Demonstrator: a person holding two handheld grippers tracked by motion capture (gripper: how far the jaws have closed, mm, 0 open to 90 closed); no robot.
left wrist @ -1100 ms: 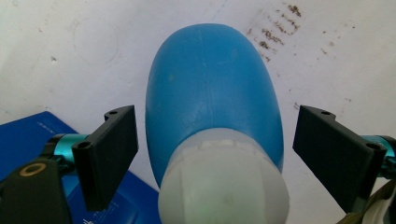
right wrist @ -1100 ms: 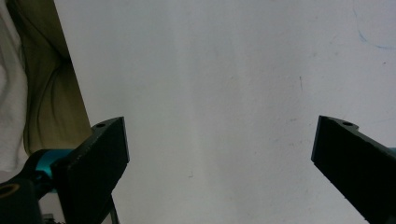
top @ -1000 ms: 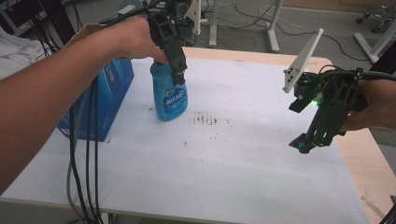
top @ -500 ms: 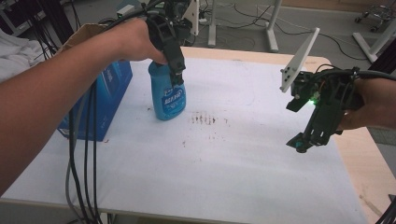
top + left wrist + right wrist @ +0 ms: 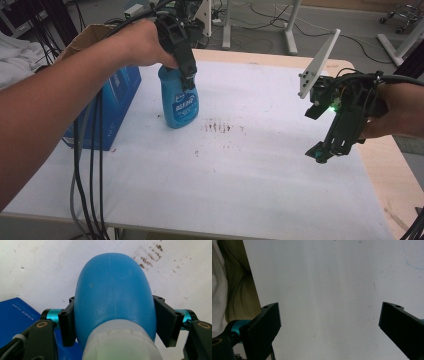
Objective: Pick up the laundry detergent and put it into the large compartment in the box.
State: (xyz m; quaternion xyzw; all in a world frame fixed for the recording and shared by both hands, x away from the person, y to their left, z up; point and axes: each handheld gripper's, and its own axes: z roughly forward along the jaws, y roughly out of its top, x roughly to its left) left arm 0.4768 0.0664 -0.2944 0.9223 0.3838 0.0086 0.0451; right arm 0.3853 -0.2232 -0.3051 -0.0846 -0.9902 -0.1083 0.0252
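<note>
The left gripper (image 5: 189,82) is just closing its jaws around the blue bottle (image 5: 179,102) at far left, seemingly ready to lift, while the right gripper (image 5: 327,147) is waiting open-jawed.

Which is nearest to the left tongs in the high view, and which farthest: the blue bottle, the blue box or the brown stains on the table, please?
Measured from the left tongs:
1. Blue bottle: between the jaws, which have just been closing on its shoulder.
2. Brown stains: on the white table, just right of the bottle.
3. Blue box: left of the bottle, at the table's edge.
</note>
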